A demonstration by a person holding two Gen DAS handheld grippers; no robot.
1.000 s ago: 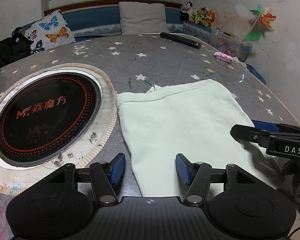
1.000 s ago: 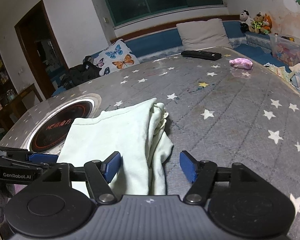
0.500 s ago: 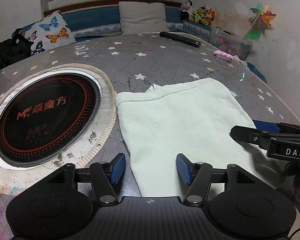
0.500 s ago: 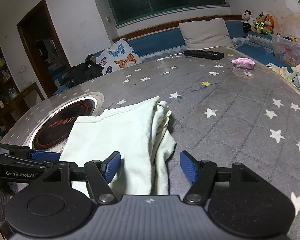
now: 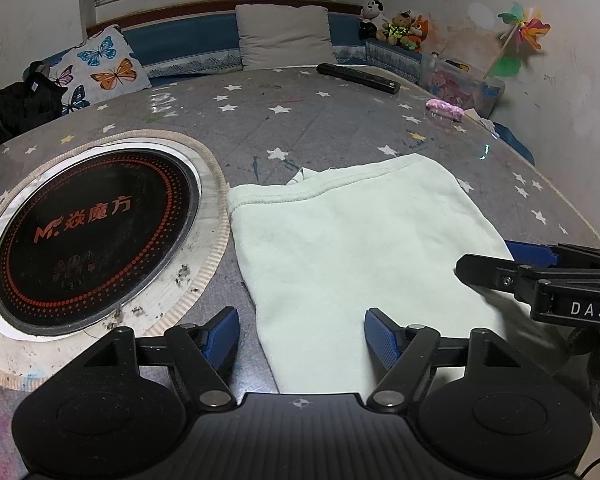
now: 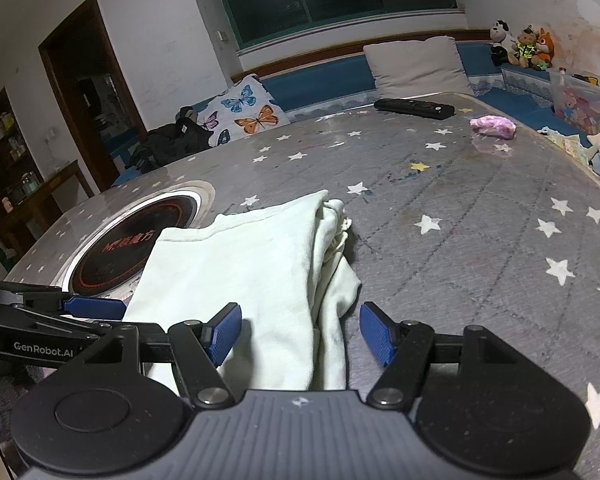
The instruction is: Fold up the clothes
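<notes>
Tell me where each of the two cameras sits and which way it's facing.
Left wrist: on the left gripper, fingers opening, over the pale green garment, cooktop left; right gripper at right edge.
Right wrist: on the right gripper, over the garment's bunched edge; left gripper at left edge.
Shared: garment, cooktop, remote, starred table cover.
</notes>
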